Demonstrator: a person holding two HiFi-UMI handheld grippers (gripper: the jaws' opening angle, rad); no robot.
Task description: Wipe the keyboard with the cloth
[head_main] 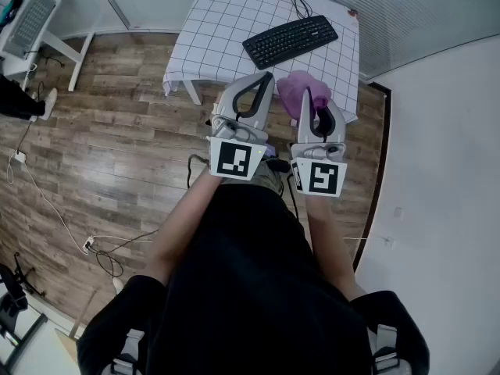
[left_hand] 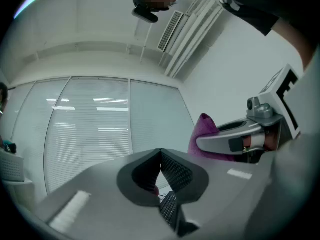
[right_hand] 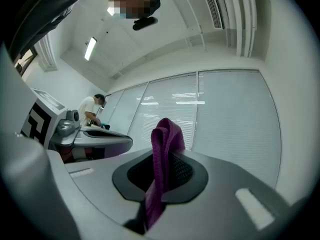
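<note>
A black keyboard lies at an angle on the table with the white grid-patterned cloth, ahead of me. My right gripper is shut on a purple cloth, which bunches up past the jaws and hangs down between them in the right gripper view. My left gripper is shut with nothing in it, held beside the right one, short of the table's near edge. Its closed jaws show a sliver of keyboard below, with the purple cloth to the right. Both grippers point roughly level.
A cable runs from the keyboard toward the table's far edge. Wooden floor with loose cables lies to the left. A white wall stands close on the right. A second white table is at the far left. Another person stands in the background.
</note>
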